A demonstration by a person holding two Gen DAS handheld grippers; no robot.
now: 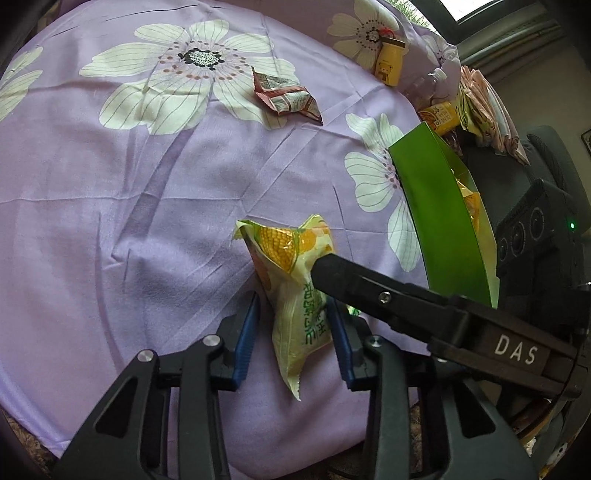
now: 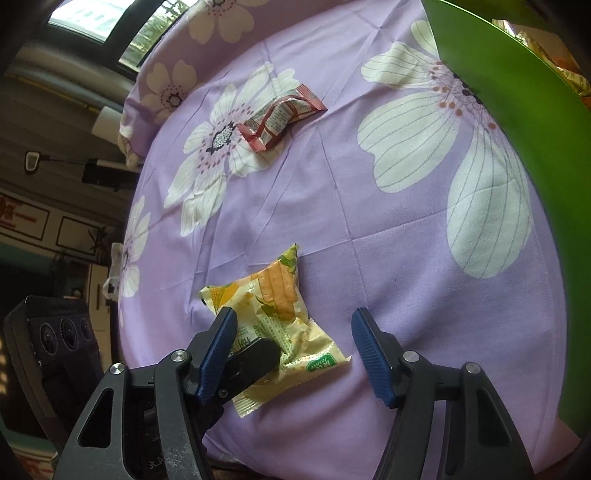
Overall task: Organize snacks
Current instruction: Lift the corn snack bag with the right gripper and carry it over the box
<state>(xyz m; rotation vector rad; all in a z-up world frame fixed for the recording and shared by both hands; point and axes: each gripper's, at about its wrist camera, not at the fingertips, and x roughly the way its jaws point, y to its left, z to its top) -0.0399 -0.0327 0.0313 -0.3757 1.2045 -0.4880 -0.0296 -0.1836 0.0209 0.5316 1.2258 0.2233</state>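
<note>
Looks like a room in a home. A bench covered with a lilac cloth point(image 1: 110, 184) printed with big white flowers, snack packets point(image 2: 284, 118) lying loose on it, a small yellow bottle point(image 1: 388, 62) with a bear picture and a green box point(image 1: 443, 214) at one side. A window point(image 2: 96, 18) with daylight behind, framed pictures point(image 2: 77, 230) on the wall, folded pink fabric point(image 1: 487, 107) nearby

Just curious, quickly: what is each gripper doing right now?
Left gripper: jaws closed on the corn snack packet.
Right gripper: jaws open, holding nothing; the packet lies partly between them.
</note>
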